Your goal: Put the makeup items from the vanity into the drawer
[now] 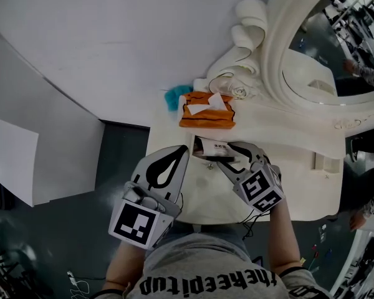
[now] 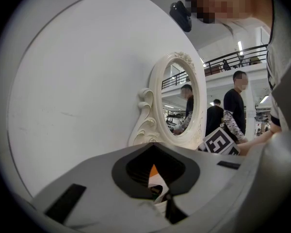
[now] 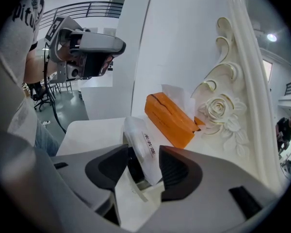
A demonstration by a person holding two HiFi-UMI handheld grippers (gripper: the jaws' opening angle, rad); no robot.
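Observation:
A white packet with dark print (image 1: 215, 146) lies at the back of the white vanity top (image 1: 202, 198), over a small dark opening that may be the drawer. My right gripper (image 1: 221, 153) is open, with the packet (image 3: 141, 144) standing in the gap between its jaws and neither pad pressing on it. My left gripper (image 1: 186, 149) hovers just left of it, jaws shut and tips together, holding nothing. In the left gripper view the left gripper (image 2: 160, 198) hides most of the table, so only a sliver of orange and white shows through.
An orange tissue box (image 1: 207, 112) sits behind the packet against the carved base of the oval mirror (image 1: 324, 48). A blue fluffy thing (image 1: 174, 96) lies left of the box. The wall runs behind the vanity. People stand in the room beyond (image 2: 235, 101).

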